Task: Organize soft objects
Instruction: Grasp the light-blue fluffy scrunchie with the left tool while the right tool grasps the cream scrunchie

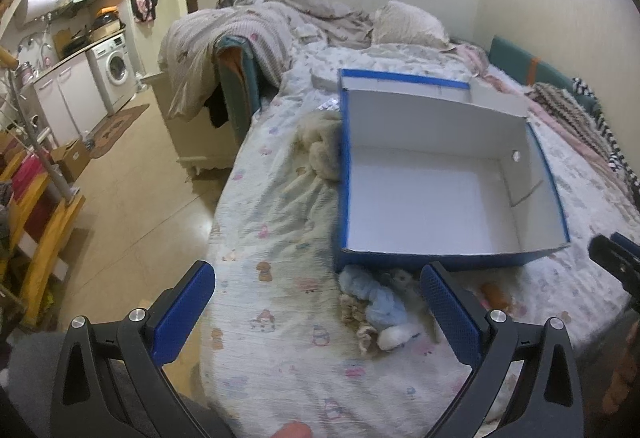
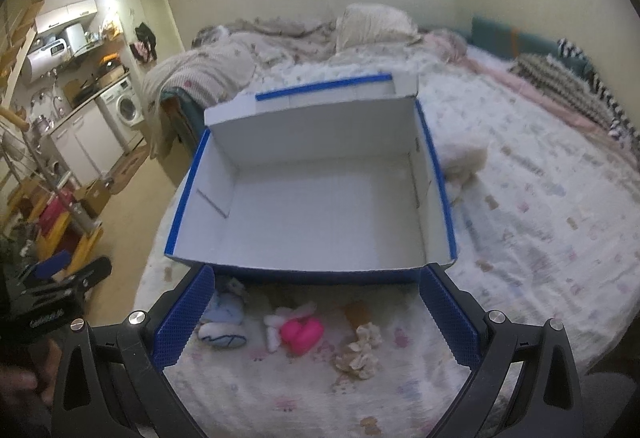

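Note:
An empty blue box [image 1: 440, 198] [image 2: 320, 214] with a white inside lies open on the bed. Just in front of it lie small soft toys: a light-blue plush [image 1: 376, 294] [image 2: 226, 312], a pink plush with white parts [image 2: 300, 332], a beige frilly piece [image 2: 360, 356] [image 1: 360, 318] and a small brown item [image 2: 358, 312] [image 1: 494, 292]. A cream fluffy toy [image 1: 320, 142] [image 2: 464, 158] rests beside the box. My left gripper [image 1: 318, 304] hovers open near the bed edge. My right gripper [image 2: 318, 312] hangs open above the toys, holding nothing.
The bed sheet [image 1: 272, 238] carries rumpled bedding and a pillow [image 1: 408, 24] at the far end. Striped and knitted cloths [image 2: 568, 82] lie along the right side. Left of the bed is tiled floor [image 1: 132, 198], a washing machine [image 1: 116, 68] and a yellow rack [image 1: 44, 230].

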The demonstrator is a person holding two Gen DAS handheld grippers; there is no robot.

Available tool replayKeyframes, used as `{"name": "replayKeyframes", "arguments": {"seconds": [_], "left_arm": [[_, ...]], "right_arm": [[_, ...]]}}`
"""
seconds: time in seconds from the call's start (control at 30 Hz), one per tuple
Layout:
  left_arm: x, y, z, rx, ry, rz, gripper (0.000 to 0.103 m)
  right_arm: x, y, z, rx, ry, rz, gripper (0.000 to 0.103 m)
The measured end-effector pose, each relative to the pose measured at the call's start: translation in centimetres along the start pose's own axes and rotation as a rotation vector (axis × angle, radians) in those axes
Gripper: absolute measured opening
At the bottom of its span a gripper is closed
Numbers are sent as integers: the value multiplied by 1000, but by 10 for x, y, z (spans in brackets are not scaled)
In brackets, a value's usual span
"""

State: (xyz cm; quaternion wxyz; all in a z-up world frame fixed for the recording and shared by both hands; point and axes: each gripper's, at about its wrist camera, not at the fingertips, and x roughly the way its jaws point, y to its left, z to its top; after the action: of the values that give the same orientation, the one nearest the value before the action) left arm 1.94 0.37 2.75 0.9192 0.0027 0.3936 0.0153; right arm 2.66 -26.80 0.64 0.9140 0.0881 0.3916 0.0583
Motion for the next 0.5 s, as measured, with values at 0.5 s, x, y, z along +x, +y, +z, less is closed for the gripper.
{"name": "replayKeyframes", "arguments": {"seconds": [0.5], "left_arm": [[107,-5,15,-46,397,-96,89]], "right_arm": [[76,-30,-5,54,254,37,103]]}}
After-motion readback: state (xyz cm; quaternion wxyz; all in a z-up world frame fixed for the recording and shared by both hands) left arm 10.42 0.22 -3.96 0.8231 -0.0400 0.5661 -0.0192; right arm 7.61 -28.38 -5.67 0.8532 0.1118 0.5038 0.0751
